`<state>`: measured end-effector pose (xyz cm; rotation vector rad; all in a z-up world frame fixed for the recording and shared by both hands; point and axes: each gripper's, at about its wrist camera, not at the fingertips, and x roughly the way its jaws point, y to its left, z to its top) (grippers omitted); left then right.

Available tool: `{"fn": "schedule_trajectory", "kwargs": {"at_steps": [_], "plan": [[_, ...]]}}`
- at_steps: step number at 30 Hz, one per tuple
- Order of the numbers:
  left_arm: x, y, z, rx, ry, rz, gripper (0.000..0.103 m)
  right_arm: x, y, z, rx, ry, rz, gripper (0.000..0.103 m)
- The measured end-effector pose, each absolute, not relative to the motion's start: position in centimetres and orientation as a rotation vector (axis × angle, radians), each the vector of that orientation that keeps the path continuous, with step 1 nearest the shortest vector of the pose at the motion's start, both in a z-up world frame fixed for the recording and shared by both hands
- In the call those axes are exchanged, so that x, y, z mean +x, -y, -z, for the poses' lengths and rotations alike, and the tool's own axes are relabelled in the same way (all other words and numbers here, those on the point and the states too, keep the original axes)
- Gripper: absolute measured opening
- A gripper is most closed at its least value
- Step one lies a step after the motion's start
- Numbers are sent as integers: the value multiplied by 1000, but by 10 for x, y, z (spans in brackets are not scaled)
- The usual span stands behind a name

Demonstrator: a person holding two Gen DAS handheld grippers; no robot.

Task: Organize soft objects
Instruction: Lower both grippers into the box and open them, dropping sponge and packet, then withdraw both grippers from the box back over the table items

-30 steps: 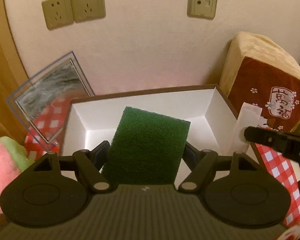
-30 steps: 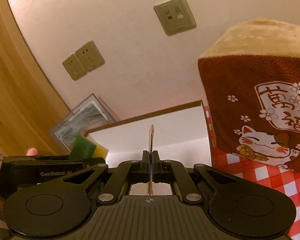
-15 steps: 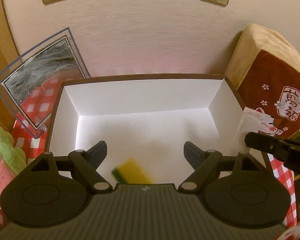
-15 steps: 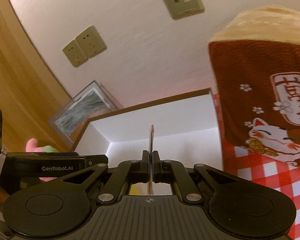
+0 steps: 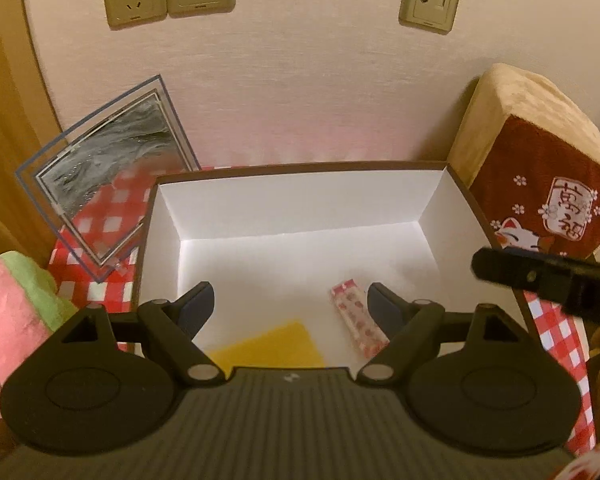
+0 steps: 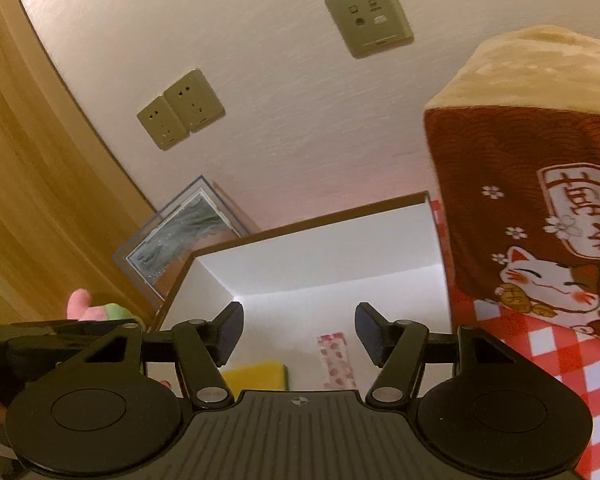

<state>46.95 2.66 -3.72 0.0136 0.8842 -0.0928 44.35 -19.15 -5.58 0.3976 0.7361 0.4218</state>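
The white-lined box (image 5: 296, 204) stands against the wall on the red-checked cloth (image 5: 100, 224), its open top facing up, which suits it as the collecting bin for the soft items. Just right of it stands the tall cat-print cushion (image 5: 540, 184), apparently too bulky for the box; at the far left lies a pink-and-green plush (image 5: 16, 304), outside the box and, by judgement, yet to be sorted. A clear-framed picture (image 5: 108, 172) leans on the wall beside the box's left wall. On the box floor, near the front, lies the yellow-faced sponge (image 5: 272, 346), flat with the yellow side up, and just to its right the small pink-patterned packet (image 5: 356, 324), apart from it. The left gripper (image 5: 290, 306) hangs above the front of the box with its jaws spread wide, holding nothing. The right gripper (image 6: 298, 328) is likewise released and empty over the same end, touching neither item.
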Motion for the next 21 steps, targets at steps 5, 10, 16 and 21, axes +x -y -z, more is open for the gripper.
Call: {"fn": "schedule_trajectory", "kwargs": {"at_steps": [5, 10, 16, 21], "plan": [[448, -31, 30, 15, -863, 91, 83, 425, 201, 50, 391, -729, -425, 62], [420, -41, 21, 0, -840, 83, 83, 401, 204, 45, 362, -729, -426, 62], [382, -52, 14, -3, -819, 65, 83, 365, 208, 37, 323, -718, -420, 62], [347, -61, 16, -8, -830, 42, 83, 335, 210, 40, 305, -736, -409, 62]]}}
